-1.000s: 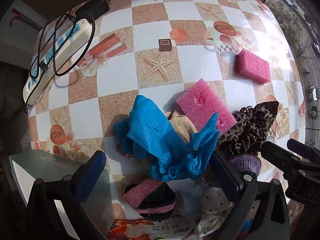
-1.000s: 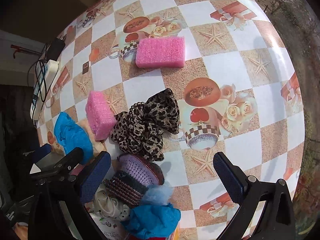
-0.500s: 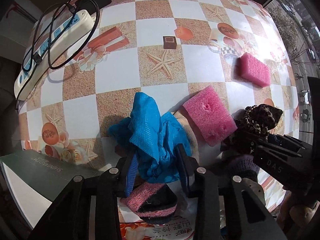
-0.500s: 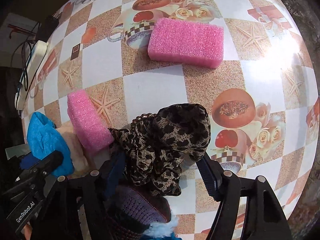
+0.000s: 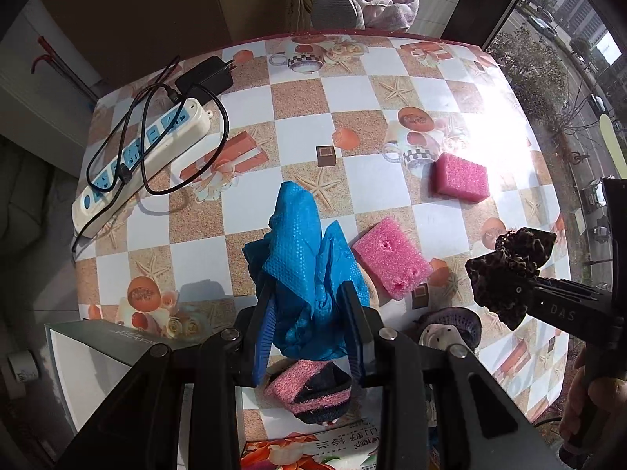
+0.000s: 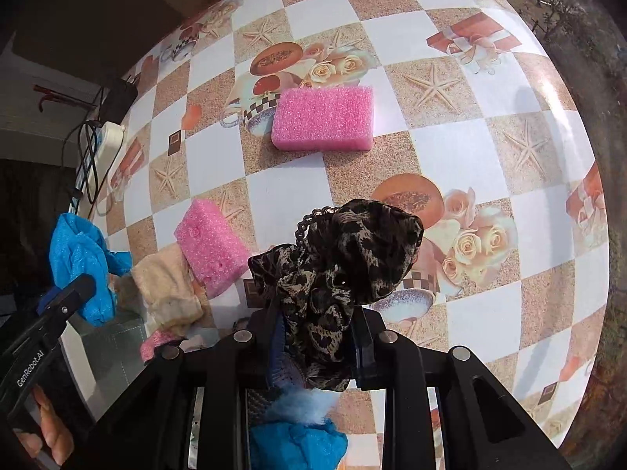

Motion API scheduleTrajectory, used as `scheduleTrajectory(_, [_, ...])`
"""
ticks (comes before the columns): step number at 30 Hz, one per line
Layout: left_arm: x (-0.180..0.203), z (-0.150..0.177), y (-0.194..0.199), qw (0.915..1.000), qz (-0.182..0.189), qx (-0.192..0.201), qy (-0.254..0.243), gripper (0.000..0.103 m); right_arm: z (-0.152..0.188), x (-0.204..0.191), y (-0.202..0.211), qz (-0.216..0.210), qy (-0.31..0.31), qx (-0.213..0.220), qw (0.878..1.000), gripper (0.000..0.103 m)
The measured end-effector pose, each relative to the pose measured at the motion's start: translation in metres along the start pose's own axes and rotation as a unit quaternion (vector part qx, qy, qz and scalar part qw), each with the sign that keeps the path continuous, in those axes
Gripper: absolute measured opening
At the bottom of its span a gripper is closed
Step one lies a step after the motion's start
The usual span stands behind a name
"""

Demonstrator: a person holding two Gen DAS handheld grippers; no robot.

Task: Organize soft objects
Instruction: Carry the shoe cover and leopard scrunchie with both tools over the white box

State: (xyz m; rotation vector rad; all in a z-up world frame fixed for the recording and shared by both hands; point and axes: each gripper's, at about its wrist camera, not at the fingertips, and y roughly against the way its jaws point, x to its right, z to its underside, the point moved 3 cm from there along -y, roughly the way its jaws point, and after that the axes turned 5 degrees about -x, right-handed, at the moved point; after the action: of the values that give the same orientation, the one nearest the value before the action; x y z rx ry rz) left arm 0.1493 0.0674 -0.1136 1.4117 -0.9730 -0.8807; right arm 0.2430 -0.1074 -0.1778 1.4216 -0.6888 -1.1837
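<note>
Two sponges [image 5: 392, 258] [image 5: 462, 177] on the table [image 5: 250, 203] — power strip [image 5: 141, 156] far left.

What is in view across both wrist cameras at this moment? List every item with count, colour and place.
foam sponges: 2, pink, on the table; one far, one near the pile
blue glove: 1, blue, clamped and lifted
leopard scrunchie: 1, brown and black, clamped
beige cloth: 1, beige, beside the near sponge
pink and black knit item: 1, below the glove
purple knit item: 1, near table edge
power strip: 1, white and blue, far left, black cable over it
black adapter: 1, beside the strip
box: 1, grey and white, near left
table: 1, checked cloth
left gripper: black, shut on blue glove
right gripper: black, shut on leopard scrunchie
hand: 1, on the left gripper's handle
</note>
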Motion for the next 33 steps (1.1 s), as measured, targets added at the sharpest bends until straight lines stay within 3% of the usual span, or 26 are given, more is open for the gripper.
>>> scheduleTrajectory(15, [0.099, 0.014, 0.036, 0.9959, 0.000, 0.038, -0.082, 0.035, 0.039, 0.059, 0.045, -0.018, -0.027, 0.033, 0.999, 0.028])
scheduleTrajectory(33, [0.214, 0.087, 0.073, 0.9846, 0.002, 0.044, -0.169, 0.035, 0.117, 0.136, 0.095, -0.006, -0.038, 0.054, 0.998, 0.028])
